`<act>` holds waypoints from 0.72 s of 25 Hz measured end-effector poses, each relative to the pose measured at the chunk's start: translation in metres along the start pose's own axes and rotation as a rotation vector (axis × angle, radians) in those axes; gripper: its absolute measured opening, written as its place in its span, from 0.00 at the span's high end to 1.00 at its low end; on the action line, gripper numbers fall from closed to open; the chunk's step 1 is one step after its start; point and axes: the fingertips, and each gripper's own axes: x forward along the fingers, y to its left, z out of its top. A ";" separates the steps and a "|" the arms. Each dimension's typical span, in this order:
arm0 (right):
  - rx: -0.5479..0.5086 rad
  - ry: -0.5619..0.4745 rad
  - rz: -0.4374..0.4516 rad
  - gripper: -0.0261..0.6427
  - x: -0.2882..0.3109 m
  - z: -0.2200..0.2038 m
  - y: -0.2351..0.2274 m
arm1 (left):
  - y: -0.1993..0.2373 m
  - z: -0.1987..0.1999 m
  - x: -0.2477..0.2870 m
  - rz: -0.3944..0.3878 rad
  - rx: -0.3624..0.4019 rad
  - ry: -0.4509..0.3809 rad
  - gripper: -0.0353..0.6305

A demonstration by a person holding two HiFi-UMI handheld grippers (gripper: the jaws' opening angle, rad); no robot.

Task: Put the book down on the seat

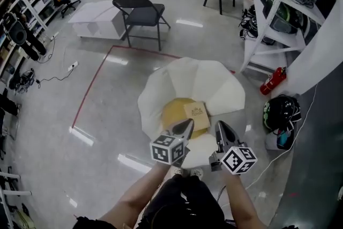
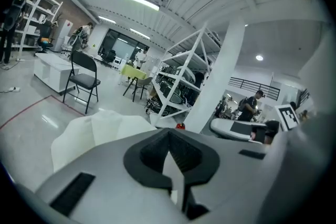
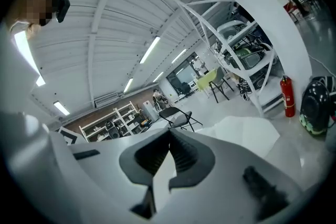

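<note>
One white petal-backed chair (image 1: 214, 83) stands before the person; its round yellow seat (image 1: 171, 114) already carries the one book (image 1: 196, 113), flat, long side running away from them; just short of it hang the left hand-held gripper (image 1: 187, 125), seemingly nearer, and the right hand-held gripper (image 1: 220, 127), both pressed together, pinching nothing.

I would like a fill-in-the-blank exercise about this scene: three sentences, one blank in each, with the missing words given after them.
1. The book lies on the ___ seat cushion of the white chair.
2. The left tool and the right tool both hold nothing, and their jaws are ___.
3. The fire extinguisher to the right of the white chair is ___ in colour.

Missing words: yellow; shut; red
</note>
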 end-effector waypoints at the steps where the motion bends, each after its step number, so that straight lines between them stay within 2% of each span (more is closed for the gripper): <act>1: -0.014 -0.006 0.001 0.94 -0.005 0.003 0.006 | -0.004 0.002 -0.006 0.001 0.004 -0.005 0.93; 9: -0.052 -0.031 0.023 0.94 -0.035 0.013 0.045 | -0.031 0.017 -0.053 0.004 0.060 -0.055 0.93; 18: -0.096 -0.042 0.026 0.94 -0.044 0.015 0.058 | -0.047 0.021 -0.062 -0.007 0.107 -0.077 0.93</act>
